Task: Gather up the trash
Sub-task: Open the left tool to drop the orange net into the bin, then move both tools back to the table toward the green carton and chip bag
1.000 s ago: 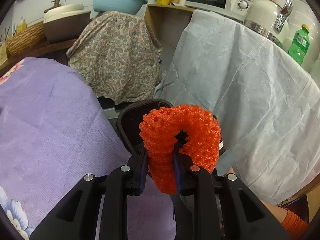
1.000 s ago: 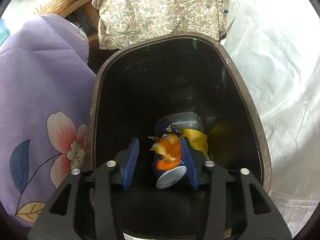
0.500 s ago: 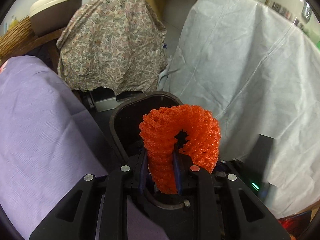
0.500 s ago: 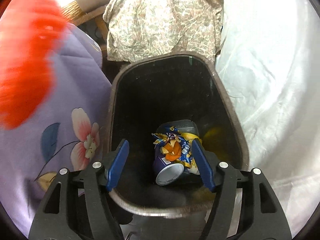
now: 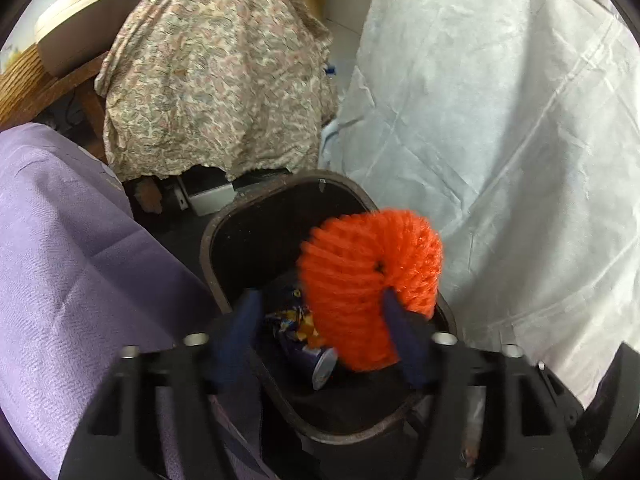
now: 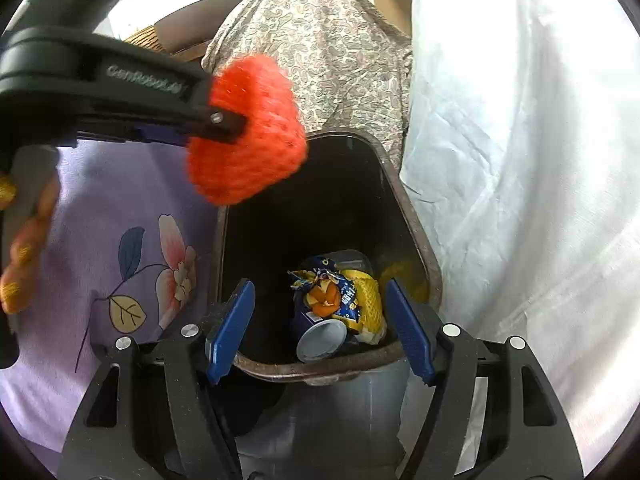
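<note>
Readable writing: raised lettering "GenRobot.AI" on the side of the left gripper [image 6: 224, 120], seen from the right wrist view. Print on the blue snack wrapper [image 6: 340, 292] is too small to read.

Count: one orange foam net [image 5: 372, 280], one dark bin [image 6: 412, 216], one blue cup [image 6: 320, 336] lying on its side, one yellow foam net [image 6: 368, 300], two grippers.

Left gripper [image 5: 324, 320]: jaws opening, blue pads blurred and spread; the orange foam net sits between them against the right pad, above the bin [image 5: 224, 236] mouth. No firm pinch visible.

Right gripper [image 6: 320, 328]: jaws spread, nothing between the pads; it hangs over the near rim of the bin.

Materials: orange net is soft mesh foam curled into a ring; bin is oval, brown-rimmed, black inside. Purple flowered cloth [image 6: 132, 248] left of bin, white non-woven sheet [image 6: 520, 160] right, paisley cloth [image 5: 216, 92] behind. A hand [image 6: 24, 248] grips the left handle
</note>
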Demonstrator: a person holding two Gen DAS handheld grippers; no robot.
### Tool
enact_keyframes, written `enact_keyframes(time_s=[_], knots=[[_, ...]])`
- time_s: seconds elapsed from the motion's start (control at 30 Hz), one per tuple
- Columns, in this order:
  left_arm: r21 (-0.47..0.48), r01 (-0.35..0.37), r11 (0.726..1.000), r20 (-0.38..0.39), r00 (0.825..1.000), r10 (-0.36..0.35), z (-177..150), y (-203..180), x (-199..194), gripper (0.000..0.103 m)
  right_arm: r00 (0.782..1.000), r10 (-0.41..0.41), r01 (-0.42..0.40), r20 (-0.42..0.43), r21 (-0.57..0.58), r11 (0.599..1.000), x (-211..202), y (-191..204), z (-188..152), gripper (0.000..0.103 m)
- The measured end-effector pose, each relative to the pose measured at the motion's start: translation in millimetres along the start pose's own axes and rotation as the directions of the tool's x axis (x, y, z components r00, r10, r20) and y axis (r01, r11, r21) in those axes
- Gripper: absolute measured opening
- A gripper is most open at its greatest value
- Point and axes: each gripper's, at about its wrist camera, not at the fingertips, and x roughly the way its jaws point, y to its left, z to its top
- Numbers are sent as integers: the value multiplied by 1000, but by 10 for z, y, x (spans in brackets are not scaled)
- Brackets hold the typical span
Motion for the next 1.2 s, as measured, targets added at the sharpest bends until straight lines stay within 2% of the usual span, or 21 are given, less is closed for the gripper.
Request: enact_keyframes(time_s=[0.13, 0.37, 0.53, 0.63, 0.7, 0.87, 1.03, 1.2], knots=[[-23, 12, 1000, 10, 1000, -12, -4, 28, -39, 70, 1000, -2, 2, 3, 11, 1000, -36, -27, -20, 68], [-3, 24, 1000, 38, 999, -24, -45, 25, -194, 71, 1000, -5, 5, 19, -7, 1000, -113, 17, -6, 68], [35, 14, 999, 85, 996, -17, -125, 43, -410, 72, 999, -6, 6, 33, -19, 1000, -180, 70, 39, 68], [35, 30, 999, 132, 991, -35, -218, 120, -640, 76, 999, -11, 13, 47, -33, 999, -248, 96, 86, 69], [32, 38, 999, 150, 988, -42, -286, 200, -769, 78, 998, -14, 16, 58, -34, 999, -298, 111, 109, 81], [-8, 44, 999, 189, 981, -41, -548, 525, -1095, 80, 997, -2, 7, 83, -59, 998, -423, 217, 182, 81], [-84, 22, 996, 248, 969, -1, -827, 956, -1487, 80, 992, 68, -59, 104, -92, 994, -564, 492, 297, 81], [-129, -67, 989, 318, 942, 105, -1125, 1336, -1886, 81, 982, 135, -111, 133, -173, 979, -703, 934, 436, 82]])
